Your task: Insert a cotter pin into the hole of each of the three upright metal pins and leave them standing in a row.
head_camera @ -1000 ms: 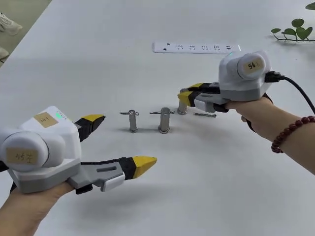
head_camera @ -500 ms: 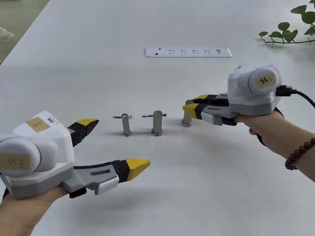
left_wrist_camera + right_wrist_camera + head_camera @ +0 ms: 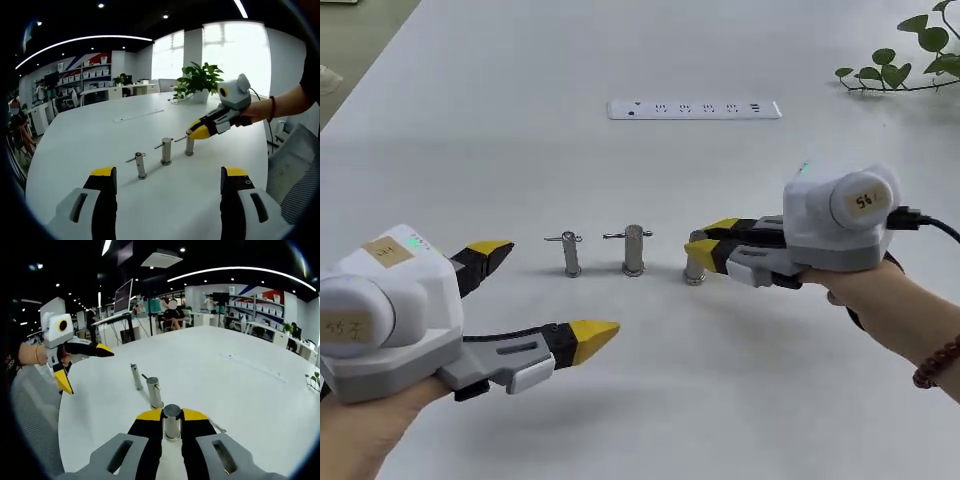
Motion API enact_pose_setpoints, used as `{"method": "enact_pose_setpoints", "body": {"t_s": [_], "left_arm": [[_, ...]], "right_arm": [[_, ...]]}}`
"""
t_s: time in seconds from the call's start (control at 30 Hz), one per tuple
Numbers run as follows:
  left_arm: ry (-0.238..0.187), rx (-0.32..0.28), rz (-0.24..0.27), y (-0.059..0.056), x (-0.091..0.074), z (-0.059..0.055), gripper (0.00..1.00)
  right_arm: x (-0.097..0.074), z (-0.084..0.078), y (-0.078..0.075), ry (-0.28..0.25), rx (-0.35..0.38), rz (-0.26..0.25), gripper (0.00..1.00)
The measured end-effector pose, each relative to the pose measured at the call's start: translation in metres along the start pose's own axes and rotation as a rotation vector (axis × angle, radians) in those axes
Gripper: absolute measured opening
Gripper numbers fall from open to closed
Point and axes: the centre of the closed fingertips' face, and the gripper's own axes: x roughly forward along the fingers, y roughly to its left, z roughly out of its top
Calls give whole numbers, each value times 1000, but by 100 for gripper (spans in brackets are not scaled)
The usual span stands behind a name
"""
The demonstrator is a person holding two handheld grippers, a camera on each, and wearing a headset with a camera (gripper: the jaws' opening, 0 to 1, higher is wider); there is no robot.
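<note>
The right claw (image 3: 710, 240) is clamped on the upright third pin (image 3: 693, 272), just right of the middle pin (image 3: 633, 250); the left claw (image 3: 548, 290) gapes, well apart.

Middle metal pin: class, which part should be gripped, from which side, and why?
Probably the bare shaft of the middle metal pin, below its cotter pin, from the person's side: it stands upright and the cotter pin juts sideways along the row.

The right claw (image 3: 172, 416) grips the nearest metal pin (image 3: 172, 426), with a second pin (image 3: 154, 392) and third pin (image 3: 136, 376) standing beyond.
</note>
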Motion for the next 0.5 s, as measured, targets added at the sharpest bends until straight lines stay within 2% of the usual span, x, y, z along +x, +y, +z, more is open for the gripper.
{"method": "enact_pose_setpoints", "body": {"t_s": [0.5], "left_arm": [[-1, 7, -1, -4, -1, 2, 84]], "right_arm": [[3, -1, 25, -9, -19, 43, 7]]}}
